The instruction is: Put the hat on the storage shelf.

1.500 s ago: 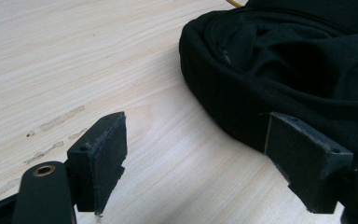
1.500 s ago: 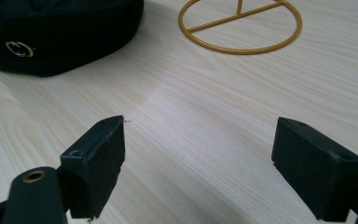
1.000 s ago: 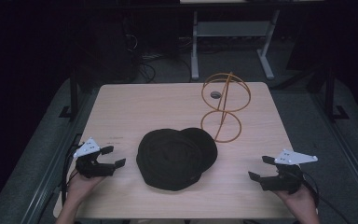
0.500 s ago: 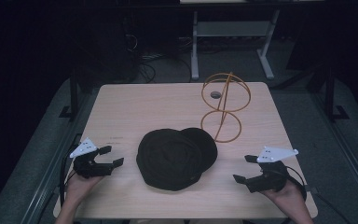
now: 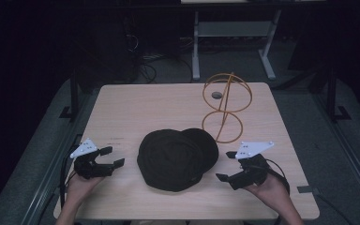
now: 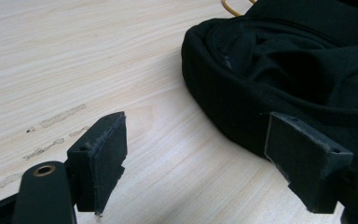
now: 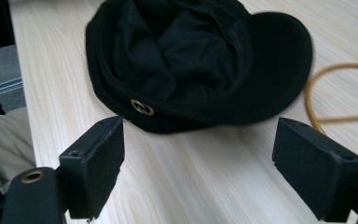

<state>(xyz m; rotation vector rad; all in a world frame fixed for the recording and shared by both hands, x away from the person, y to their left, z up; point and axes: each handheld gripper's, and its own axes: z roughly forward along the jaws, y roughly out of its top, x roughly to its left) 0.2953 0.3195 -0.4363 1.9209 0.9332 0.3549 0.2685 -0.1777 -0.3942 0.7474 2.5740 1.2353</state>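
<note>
Flanking the black cap (image 5: 177,153) at the surface's (image 5: 145,108) near centre, we see the left gripper (image 5: 112,157) and right gripper (image 5: 227,166), both spread wide, touching nothing, beside a wire stand (image 5: 227,105).

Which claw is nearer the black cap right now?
The right claw is nearer, close beside the black cap by its brim. The left claw sits farther off on the cap's other side. Both are open, touching nothing.
</note>
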